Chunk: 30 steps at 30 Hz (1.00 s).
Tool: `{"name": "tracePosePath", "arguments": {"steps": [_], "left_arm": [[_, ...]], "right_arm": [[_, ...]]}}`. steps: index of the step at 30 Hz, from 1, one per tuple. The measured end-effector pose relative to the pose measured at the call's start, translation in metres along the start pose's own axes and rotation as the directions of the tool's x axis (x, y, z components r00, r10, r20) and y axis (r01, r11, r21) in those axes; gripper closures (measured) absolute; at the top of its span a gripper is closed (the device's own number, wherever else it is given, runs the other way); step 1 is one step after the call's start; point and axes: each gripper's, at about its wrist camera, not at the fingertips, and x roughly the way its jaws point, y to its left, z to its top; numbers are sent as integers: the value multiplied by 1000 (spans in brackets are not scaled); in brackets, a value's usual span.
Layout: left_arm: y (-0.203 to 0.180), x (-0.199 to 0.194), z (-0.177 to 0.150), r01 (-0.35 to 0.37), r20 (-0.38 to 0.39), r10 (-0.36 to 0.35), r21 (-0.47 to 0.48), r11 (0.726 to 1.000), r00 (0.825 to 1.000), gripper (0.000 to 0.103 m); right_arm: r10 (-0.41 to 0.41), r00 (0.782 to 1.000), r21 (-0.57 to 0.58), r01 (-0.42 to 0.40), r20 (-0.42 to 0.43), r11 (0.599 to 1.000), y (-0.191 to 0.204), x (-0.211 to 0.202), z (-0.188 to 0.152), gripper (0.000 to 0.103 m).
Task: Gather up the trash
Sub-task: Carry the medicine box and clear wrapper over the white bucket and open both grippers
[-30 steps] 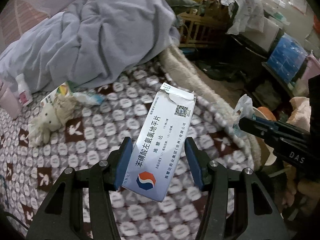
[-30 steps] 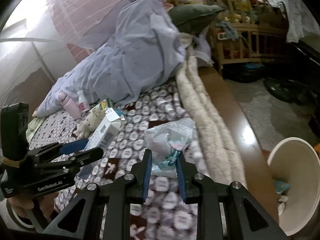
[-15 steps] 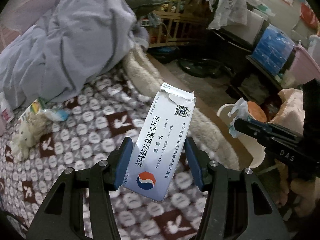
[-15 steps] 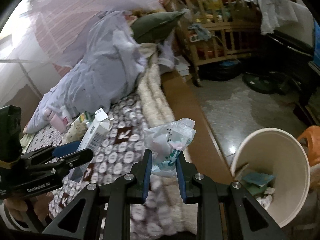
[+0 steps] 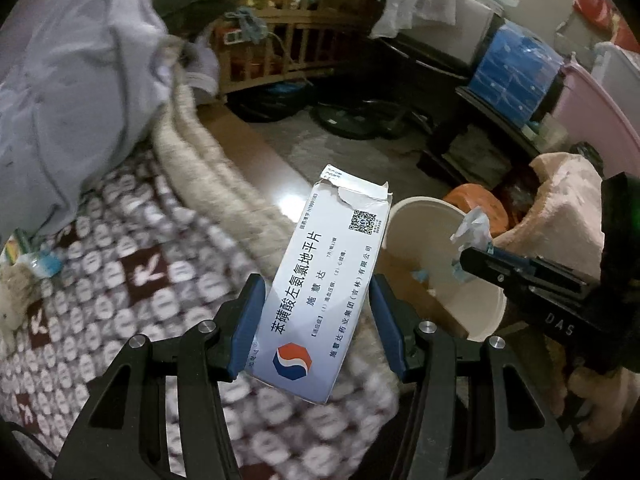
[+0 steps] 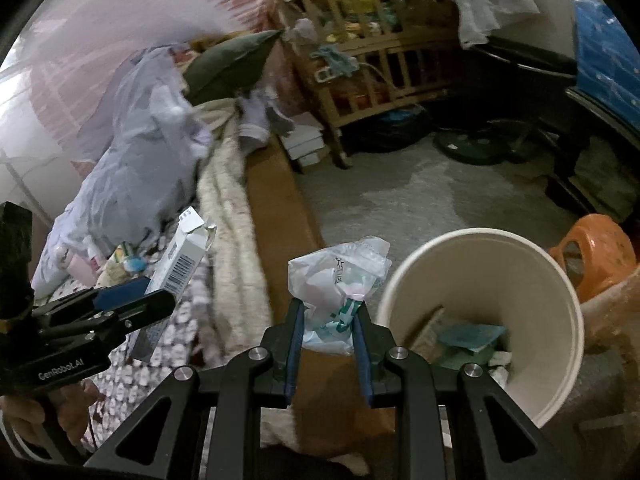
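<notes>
Beside the patterned bed [image 5: 120, 280] stands a cream bin [image 6: 480, 264], some scraps already inside. Left gripper [image 5: 316, 320] clamps a torn medicine box [image 5: 320, 280]; right gripper [image 6: 325, 344] pinches a crumpled plastic wrapper [image 6: 340, 280] — both undropped, more litter left on the bed.

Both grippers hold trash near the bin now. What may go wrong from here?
1. The plastic bag is light and crumpled; released beside the bin rim, it may land on the floor.
2. The box is long and tilted in the left gripper; it might catch the rim.
</notes>
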Motion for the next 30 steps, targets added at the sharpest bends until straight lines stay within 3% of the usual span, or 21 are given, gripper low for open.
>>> {"name": "tracePosePath", "arguments": {"steps": [15,30], "left_arm": [[-46,39,18,65,-42,-64,39,997,997,51],[-74,70,30,146,-89,-144,18,989,986,51]], "right_arm": [[-77,997,96,79,-26,992,-56,1,-6,80],[-145,988,154,152,-55,976,-94,9,-13,80]]}}
